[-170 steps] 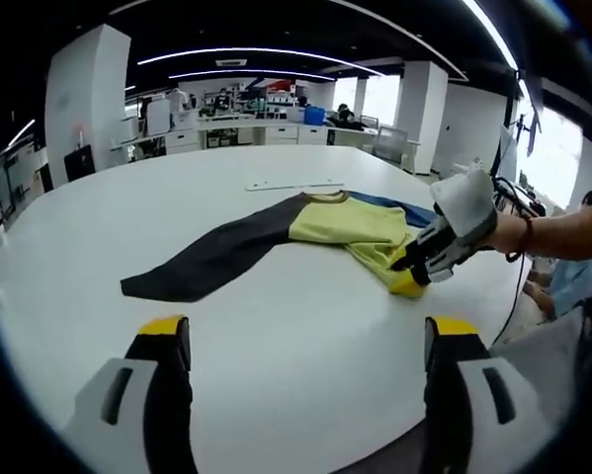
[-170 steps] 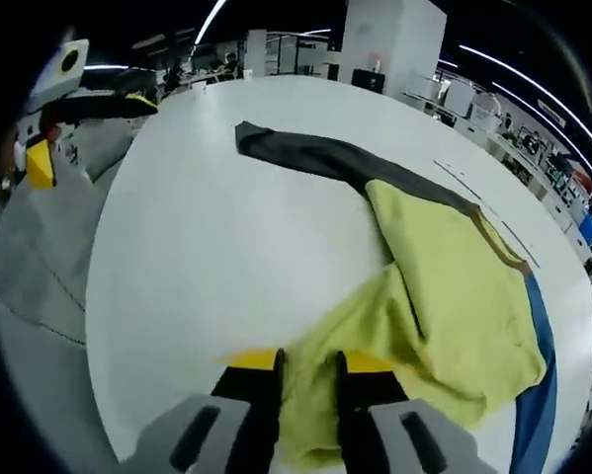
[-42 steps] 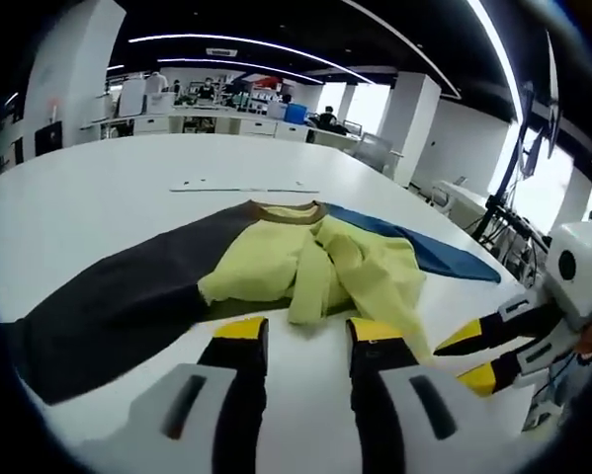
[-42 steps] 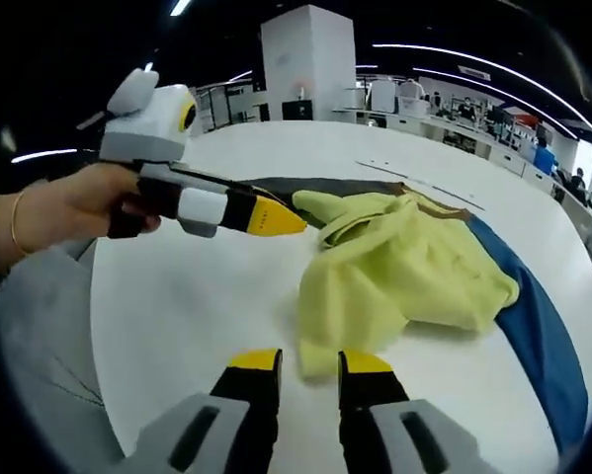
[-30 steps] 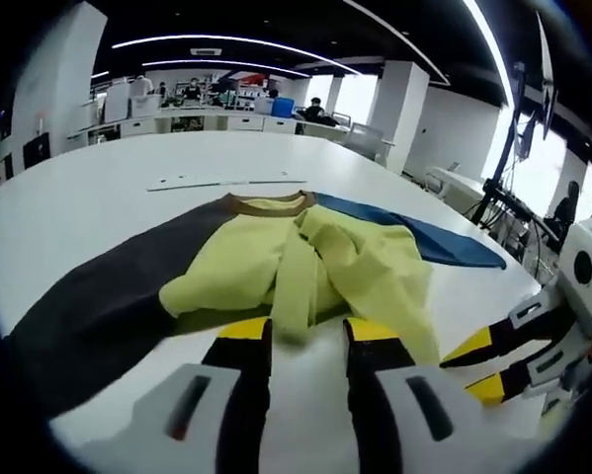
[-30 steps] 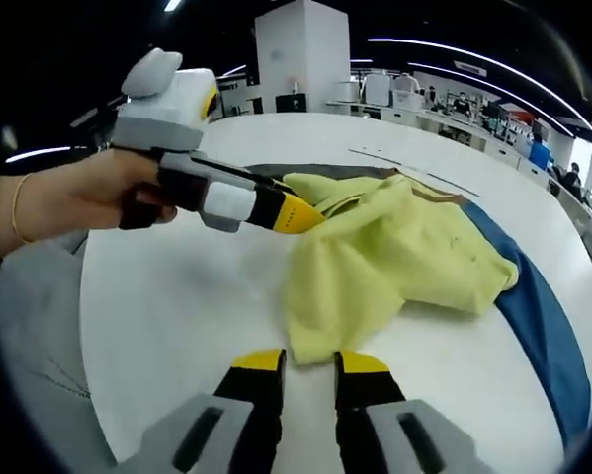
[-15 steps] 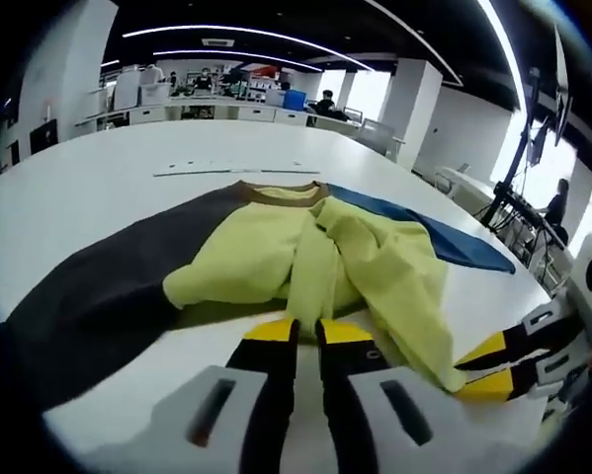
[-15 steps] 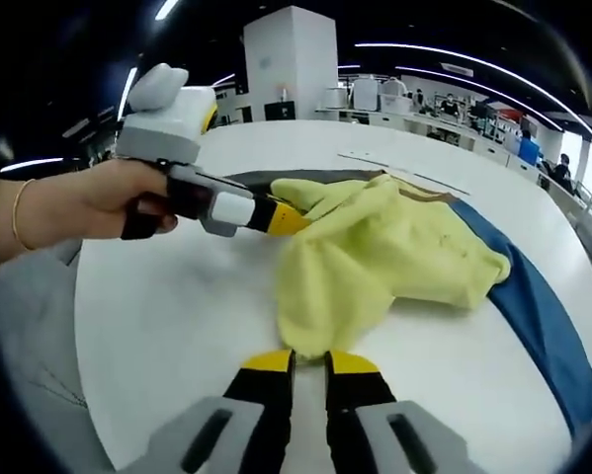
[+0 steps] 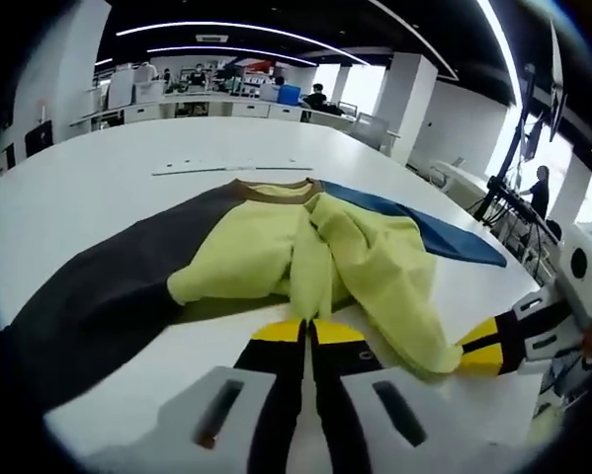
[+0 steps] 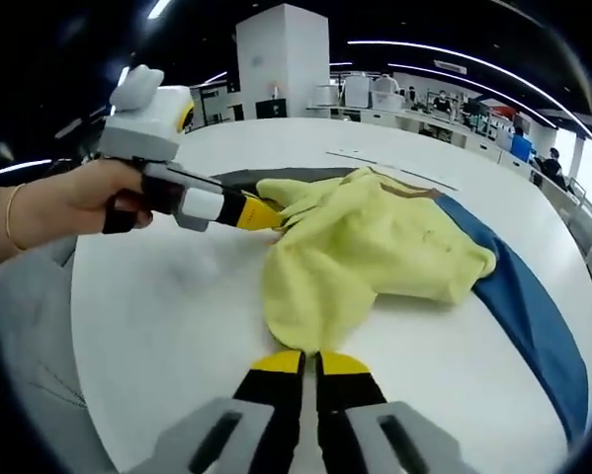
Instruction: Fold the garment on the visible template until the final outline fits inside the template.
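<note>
Garment [image 9: 305,247] of yellow, dark grey and blue lies bunched on a round white table [image 9: 98,188], with bare tabletop open all around it. Left gripper [image 9: 308,331] and right gripper [image 10: 308,360], jaws apart a second ago, are now each pinched together on a yellow hem edge. Desks and white pillars fill the office behind.

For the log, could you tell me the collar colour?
Brown, on the garment's collar, clearest in the left gripper view.
</note>
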`<state>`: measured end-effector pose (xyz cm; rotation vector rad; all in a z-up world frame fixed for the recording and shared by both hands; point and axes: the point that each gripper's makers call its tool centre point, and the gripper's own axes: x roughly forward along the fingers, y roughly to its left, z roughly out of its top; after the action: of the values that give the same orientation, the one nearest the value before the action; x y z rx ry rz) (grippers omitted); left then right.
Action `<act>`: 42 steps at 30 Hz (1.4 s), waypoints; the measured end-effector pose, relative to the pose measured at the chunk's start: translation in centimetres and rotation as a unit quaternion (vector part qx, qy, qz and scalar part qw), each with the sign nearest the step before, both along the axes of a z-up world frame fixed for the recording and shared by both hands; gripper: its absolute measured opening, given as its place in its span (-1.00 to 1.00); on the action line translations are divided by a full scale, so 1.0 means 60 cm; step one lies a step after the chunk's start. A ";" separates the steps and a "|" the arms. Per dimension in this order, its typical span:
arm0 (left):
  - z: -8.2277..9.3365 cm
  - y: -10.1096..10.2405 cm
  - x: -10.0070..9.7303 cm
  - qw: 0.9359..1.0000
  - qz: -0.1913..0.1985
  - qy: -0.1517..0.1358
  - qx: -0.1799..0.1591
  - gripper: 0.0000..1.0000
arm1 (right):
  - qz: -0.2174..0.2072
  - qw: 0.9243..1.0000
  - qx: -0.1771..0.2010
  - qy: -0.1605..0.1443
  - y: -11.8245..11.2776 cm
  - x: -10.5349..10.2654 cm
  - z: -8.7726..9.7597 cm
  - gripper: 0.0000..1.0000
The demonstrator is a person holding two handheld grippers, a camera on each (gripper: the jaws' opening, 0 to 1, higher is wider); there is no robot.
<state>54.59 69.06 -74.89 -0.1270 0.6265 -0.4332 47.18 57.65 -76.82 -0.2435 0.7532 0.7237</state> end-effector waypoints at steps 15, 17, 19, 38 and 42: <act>0.060 0.031 -0.045 1.000 0.005 -0.019 -0.025 -1.00 | -0.038 0.999 -0.002 -0.031 -0.067 0.001 0.055 -1.00; 0.068 0.036 -0.054 1.000 0.003 -0.023 -0.021 -1.00 | -0.043 0.998 -0.002 -0.034 -0.075 -0.001 0.062 -1.00; 0.076 0.042 -0.062 0.999 0.004 -0.027 -0.022 -1.00 | -0.049 0.998 -0.003 -0.038 -0.084 -0.002 0.068 -1.00; 0.109 0.092 -0.154 1.000 -0.002 -0.029 -0.008 -1.00 | -0.099 0.995 0.016 -0.027 -0.151 -0.022 0.092 -1.00; 0.107 0.102 -0.173 1.000 -0.001 -0.023 -0.007 -1.00 | -0.103 0.994 0.012 -0.028 -0.159 -0.028 0.096 -1.00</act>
<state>44.23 75.15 -68.47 -0.1286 0.5779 -0.4405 45.50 48.11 -71.07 -0.1604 0.7049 0.5281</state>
